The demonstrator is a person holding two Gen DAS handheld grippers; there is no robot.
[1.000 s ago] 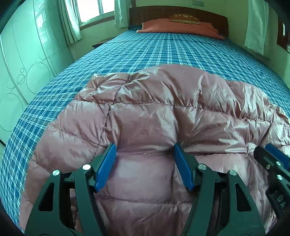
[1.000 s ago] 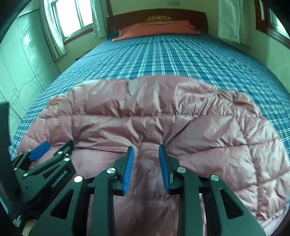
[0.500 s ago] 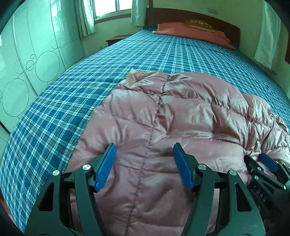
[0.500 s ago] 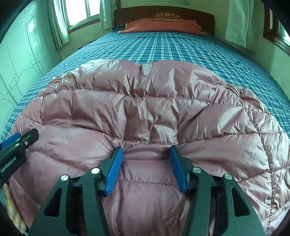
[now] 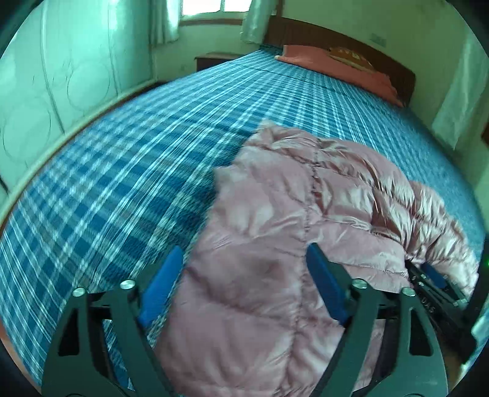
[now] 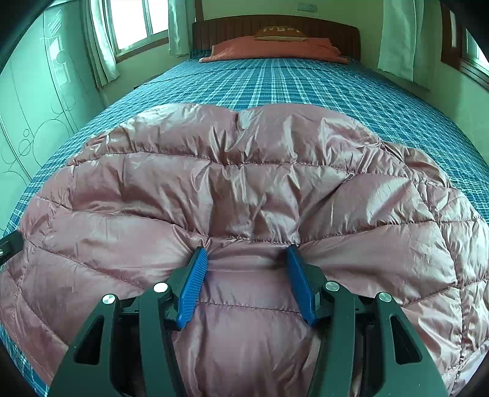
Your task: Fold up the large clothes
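Observation:
A pink quilted down jacket [image 6: 244, 189] lies folded on the near end of the bed; it also shows in the left wrist view [image 5: 290, 232]. My left gripper [image 5: 244, 274] is open, its blue pads wide apart over the jacket's left edge and the bedsheet. My right gripper [image 6: 246, 268] is open, its pads resting on the jacket's near part with fabric between them. The right gripper also shows at the right edge of the left wrist view [image 5: 434, 284].
The bed has a blue plaid sheet [image 6: 290, 85], with an orange pillow [image 6: 275, 49] and a wooden headboard [image 6: 275, 27] at the far end. A pale green wardrobe [image 5: 45, 85] stands along the left. Curtained windows are behind.
My right gripper has opened wider and let go of the jacket. My left gripper has swung left toward the jacket's left edge, with more bedsheet now in its view.

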